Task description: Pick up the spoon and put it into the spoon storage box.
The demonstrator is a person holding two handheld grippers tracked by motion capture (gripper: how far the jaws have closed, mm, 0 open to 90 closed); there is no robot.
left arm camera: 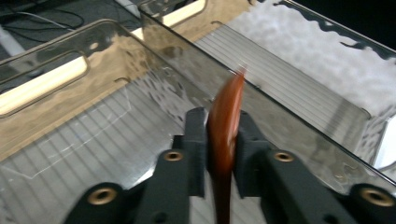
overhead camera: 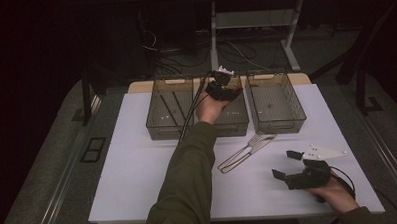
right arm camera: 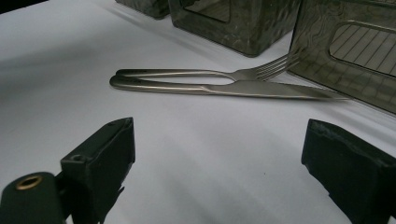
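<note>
A brown wooden utensil point(left arm camera: 225, 126) was clamped between the jaws of the left gripper point(left arm camera: 223, 135), held above the middle bin point(overhead camera: 235, 115); the left arm was stretched forward; the right gripper point(overhead camera: 288, 166), jaws wide apart, was rested on the table point(overhead camera: 138, 169) near a fork point(right arm camera: 205, 73) and knife point(right arm camera: 224, 88).
</note>
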